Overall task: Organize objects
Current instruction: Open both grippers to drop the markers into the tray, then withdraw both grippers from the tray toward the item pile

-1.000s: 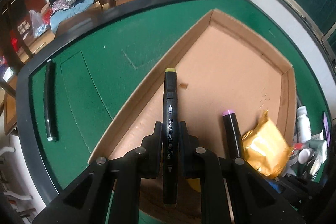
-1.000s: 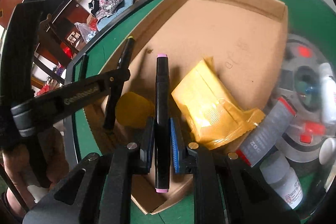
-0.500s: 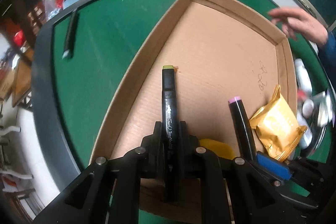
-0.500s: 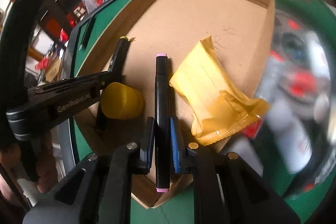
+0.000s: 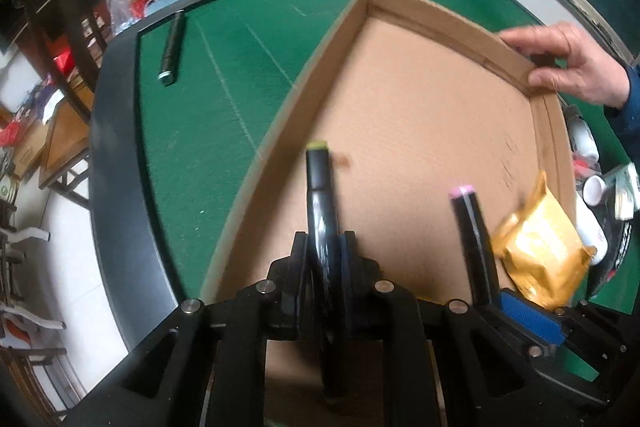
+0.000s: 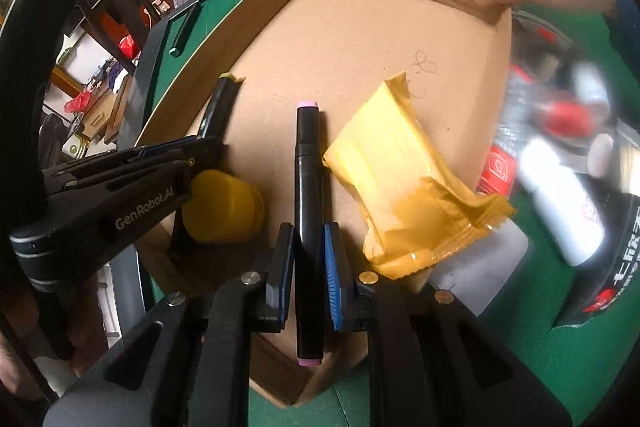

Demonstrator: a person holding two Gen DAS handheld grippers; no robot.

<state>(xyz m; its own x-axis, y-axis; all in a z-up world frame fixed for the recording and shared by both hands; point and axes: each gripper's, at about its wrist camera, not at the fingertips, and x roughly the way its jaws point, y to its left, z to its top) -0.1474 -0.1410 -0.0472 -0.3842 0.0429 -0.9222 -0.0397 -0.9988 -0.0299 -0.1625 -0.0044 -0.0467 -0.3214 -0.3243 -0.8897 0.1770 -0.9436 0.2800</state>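
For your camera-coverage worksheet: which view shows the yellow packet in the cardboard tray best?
The right wrist view: the yellow packet lies large and whole beside the pink-capped marker in the right gripper. The left wrist view shows the packet small, blurred, near the frame's right edge.

Soft daylight, fisheye-warped edges, motion blur rightward

My left gripper [image 5: 324,255] is matte black plastic with round silver screw heads along its angled arms; white "GenRobot.AI" lettering runs along its side. My right gripper [image 6: 308,255] is the same black build, with ribbed blue pads [image 6: 333,267] lining its fingers.
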